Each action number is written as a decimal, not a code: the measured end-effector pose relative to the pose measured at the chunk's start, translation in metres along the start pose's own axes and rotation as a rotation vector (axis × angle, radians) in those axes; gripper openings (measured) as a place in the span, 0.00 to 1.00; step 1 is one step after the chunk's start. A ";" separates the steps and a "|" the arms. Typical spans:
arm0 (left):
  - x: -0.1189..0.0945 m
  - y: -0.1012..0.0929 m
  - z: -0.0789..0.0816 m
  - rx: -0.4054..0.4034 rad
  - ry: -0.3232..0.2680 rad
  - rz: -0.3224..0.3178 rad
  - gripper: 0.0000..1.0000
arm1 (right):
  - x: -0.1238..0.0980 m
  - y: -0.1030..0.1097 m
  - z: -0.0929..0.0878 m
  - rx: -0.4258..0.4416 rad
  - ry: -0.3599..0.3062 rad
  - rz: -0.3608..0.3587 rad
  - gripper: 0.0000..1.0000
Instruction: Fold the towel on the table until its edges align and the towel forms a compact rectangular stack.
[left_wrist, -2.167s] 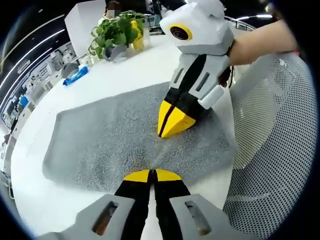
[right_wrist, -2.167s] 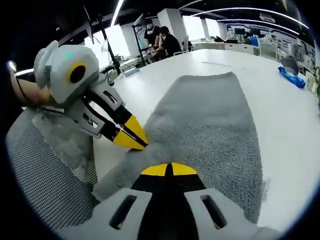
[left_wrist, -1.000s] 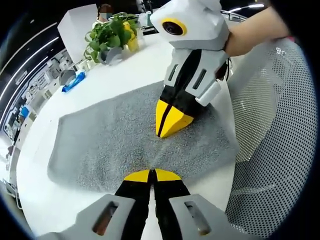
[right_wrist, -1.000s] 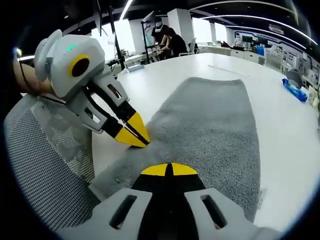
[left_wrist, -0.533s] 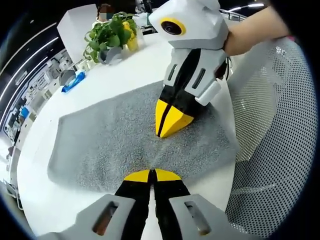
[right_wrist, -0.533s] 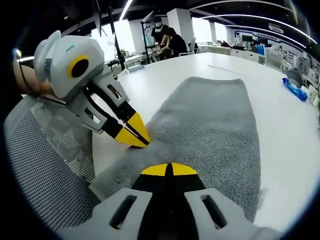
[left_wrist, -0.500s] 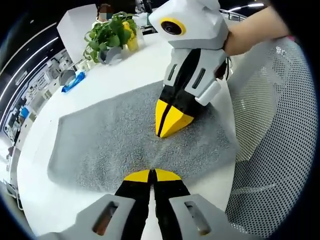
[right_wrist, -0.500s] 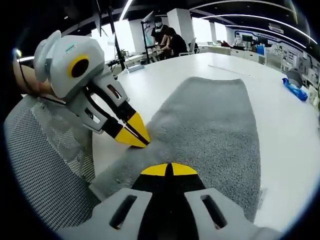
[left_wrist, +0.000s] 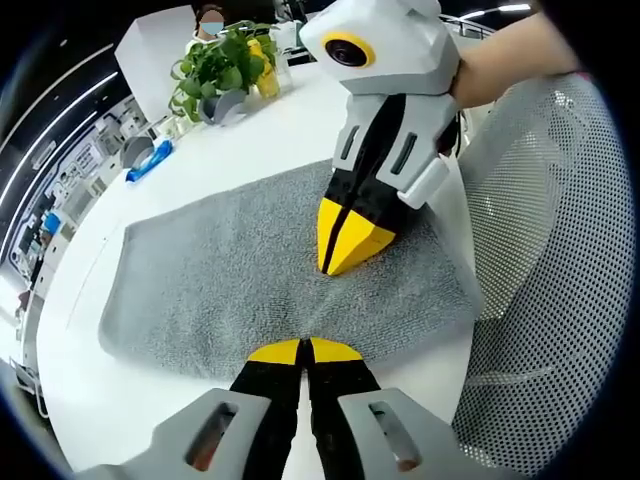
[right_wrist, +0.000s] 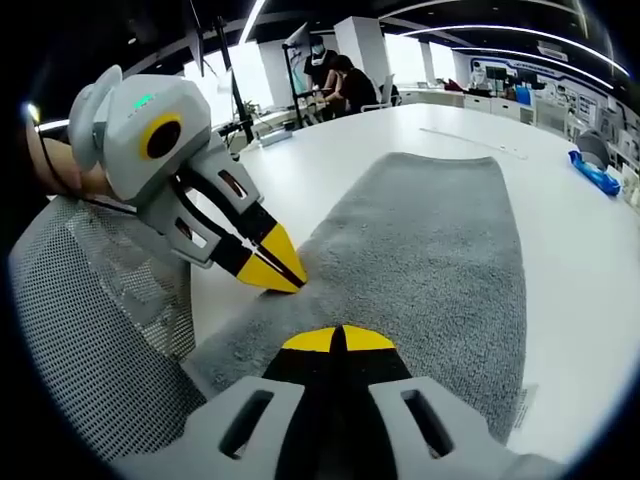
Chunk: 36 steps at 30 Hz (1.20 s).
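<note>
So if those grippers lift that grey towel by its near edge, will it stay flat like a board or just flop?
Most likely flop: the grey towel lies limp on the white table, its near edge slightly rumpled. Its looped pile looks grippy, so it probably won't slip from the left gripper or right gripper, both shut at that edge. It looks thick, so perhaps weighty for cloth.

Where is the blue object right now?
In the left gripper view, the blue object lies on the white table beyond the grey towel's far corner, near the potted plant.
</note>
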<state>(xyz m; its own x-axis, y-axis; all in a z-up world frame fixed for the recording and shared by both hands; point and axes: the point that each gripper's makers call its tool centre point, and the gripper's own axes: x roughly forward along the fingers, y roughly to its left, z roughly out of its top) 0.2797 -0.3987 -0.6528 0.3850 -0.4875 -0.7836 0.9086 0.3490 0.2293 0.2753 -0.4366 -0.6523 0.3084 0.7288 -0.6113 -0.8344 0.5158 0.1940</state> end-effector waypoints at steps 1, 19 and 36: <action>0.000 0.000 0.000 0.000 0.000 0.001 0.02 | 0.000 0.000 0.000 0.000 0.000 0.001 0.00; -0.001 0.005 -0.004 -0.025 0.009 0.015 0.02 | 0.003 0.007 0.001 0.021 0.001 0.030 0.00; -0.004 0.013 -0.010 -0.037 0.032 0.049 0.02 | 0.010 0.021 0.003 -0.003 0.005 0.051 0.00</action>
<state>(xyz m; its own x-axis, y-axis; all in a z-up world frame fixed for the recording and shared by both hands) 0.2879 -0.3838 -0.6526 0.4227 -0.4439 -0.7901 0.8822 0.4013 0.2465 0.2624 -0.4172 -0.6522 0.2631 0.7516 -0.6049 -0.8503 0.4768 0.2226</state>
